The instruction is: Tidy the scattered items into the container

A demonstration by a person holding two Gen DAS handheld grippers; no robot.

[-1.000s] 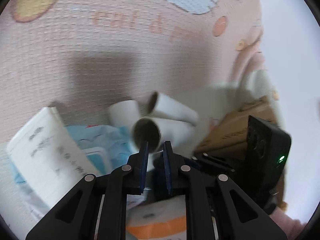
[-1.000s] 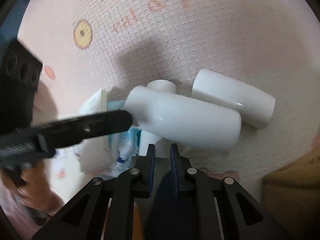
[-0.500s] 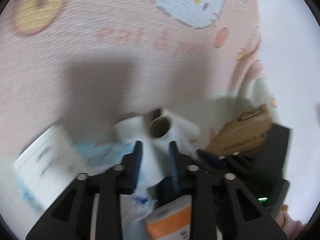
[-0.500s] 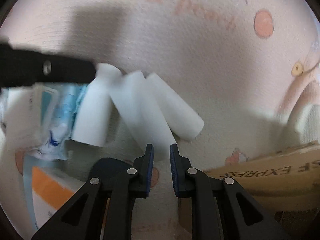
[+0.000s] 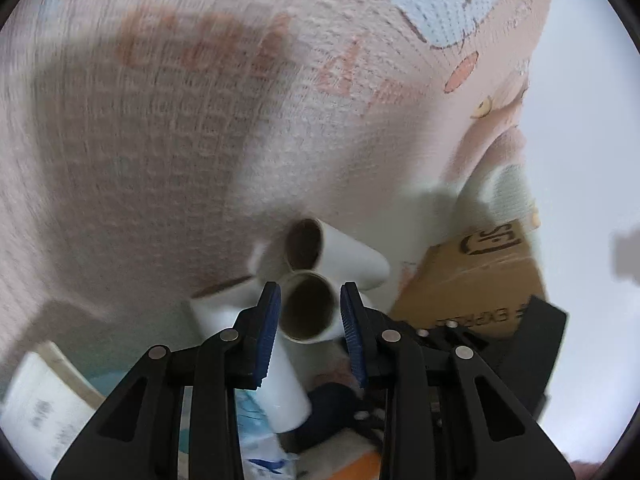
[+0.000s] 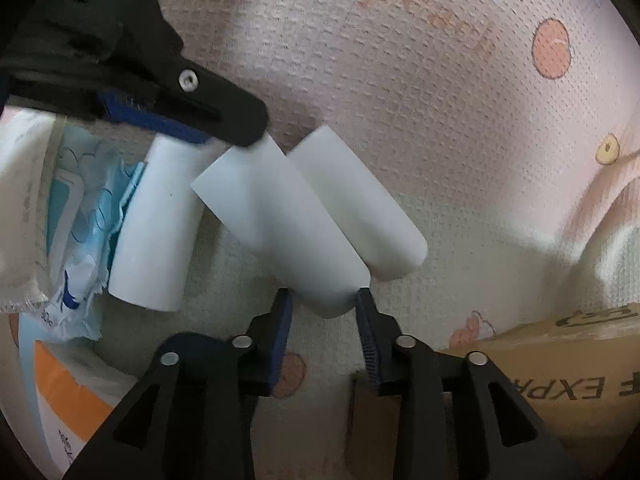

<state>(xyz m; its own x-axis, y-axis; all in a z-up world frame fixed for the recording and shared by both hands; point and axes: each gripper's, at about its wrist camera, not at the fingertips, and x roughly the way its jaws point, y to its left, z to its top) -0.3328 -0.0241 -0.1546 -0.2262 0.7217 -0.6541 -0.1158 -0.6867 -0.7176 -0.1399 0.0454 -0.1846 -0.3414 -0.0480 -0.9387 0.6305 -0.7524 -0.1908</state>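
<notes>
Three white cardboard tubes lie in a loose pile on a pink printed mat. My left gripper has the open end of the middle tube between its blue pads, and its jaws are closing with hardly any gap. My right gripper straddles the near end of the middle tube as its jaws open. In the right wrist view the left gripper reaches in from the upper left onto that tube's far end. A second tube lies against it on the right, a third tube on the left.
A brown cardboard box stands at the right, close to the tubes. Crumpled blue and white plastic packaging and an orange and white pack lie at the left. A white paper pad sits at the lower left.
My left gripper has opened from nearly shut and moved in around the tube's open end. My right gripper has swung round over the tubes and gone from shut to open.
</notes>
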